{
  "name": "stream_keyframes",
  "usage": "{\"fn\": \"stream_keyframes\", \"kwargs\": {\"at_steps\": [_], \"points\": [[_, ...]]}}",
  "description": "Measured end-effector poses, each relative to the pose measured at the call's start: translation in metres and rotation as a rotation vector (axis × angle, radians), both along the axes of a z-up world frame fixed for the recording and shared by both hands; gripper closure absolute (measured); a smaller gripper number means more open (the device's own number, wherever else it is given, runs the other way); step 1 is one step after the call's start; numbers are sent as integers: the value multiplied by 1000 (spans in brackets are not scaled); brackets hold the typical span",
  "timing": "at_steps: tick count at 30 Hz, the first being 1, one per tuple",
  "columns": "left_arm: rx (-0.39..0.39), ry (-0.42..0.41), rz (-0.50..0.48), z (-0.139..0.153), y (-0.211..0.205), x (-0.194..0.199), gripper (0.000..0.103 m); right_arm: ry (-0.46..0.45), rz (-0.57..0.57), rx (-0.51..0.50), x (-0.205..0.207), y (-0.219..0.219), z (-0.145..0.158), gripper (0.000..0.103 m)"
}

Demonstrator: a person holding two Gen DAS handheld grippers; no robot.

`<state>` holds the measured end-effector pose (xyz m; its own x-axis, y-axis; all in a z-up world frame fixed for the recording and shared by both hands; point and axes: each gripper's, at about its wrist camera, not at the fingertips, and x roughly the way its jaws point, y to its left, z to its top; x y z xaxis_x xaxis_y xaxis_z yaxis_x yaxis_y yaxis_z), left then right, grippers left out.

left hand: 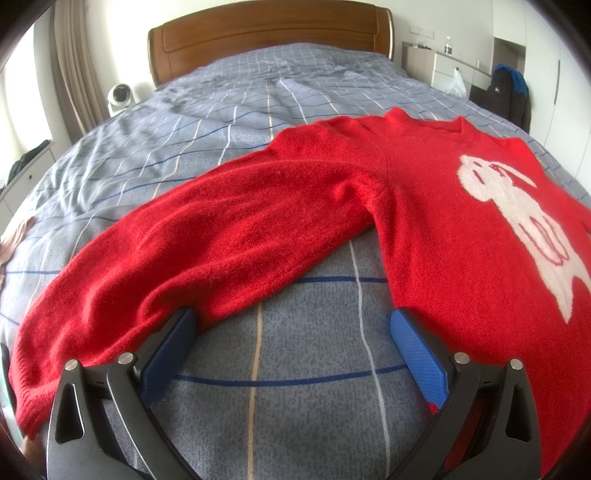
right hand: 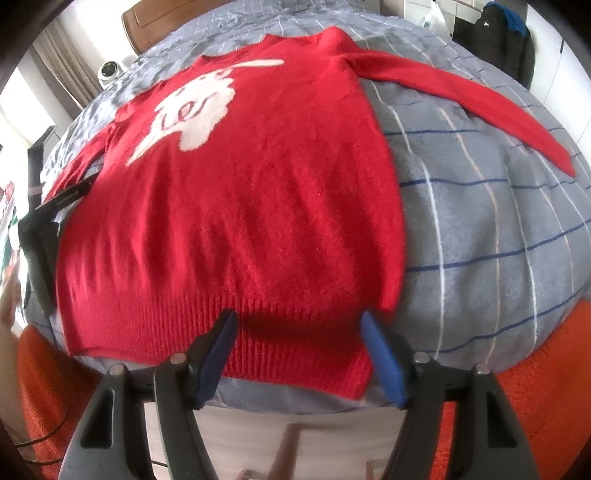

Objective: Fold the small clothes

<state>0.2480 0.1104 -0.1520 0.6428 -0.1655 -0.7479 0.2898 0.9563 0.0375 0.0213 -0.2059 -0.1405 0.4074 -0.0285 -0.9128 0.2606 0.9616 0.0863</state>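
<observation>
A red knitted sweater point(left hand: 424, 192) with a white figure on its chest lies flat, face up, on the bed. Its left sleeve point(left hand: 177, 251) stretches out toward the lower left. My left gripper point(left hand: 291, 325) is open over bare bedcover between that sleeve and the sweater's body, its left pad touching the sleeve edge. In the right wrist view the sweater point(right hand: 240, 192) fills the middle, with its other sleeve point(right hand: 480, 99) spread to the right. My right gripper point(right hand: 299, 328) is open with its blue pads astride the ribbed hem point(right hand: 295, 354) near the bed's foot edge.
The bed has a grey-blue checked cover point(left hand: 221, 122) and a wooden headboard point(left hand: 269, 33). A white fan point(left hand: 120, 94) stands left of it. A cabinet point(left hand: 443, 66) and a dark backpack point(left hand: 506, 92) are at the right. An orange rug point(right hand: 535, 406) lies below the bed's foot.
</observation>
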Motion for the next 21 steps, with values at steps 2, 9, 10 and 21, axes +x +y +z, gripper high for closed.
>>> {"fn": "stream_keyframes", "kwargs": {"at_steps": [2,9,10,21], "points": [[0,0,0,1,-1,0,0,-4,-4,-19,-2,-2,2,34],[0,0,0,1,-1,0,0,14,-4,6,1,-4,-8,34],[0,0,0,0,0,0,0,14,3,3,2,-4,-8,34],[0,0,0,0,0,0,0,26,-3,9,5,-4,-10,34]]}}
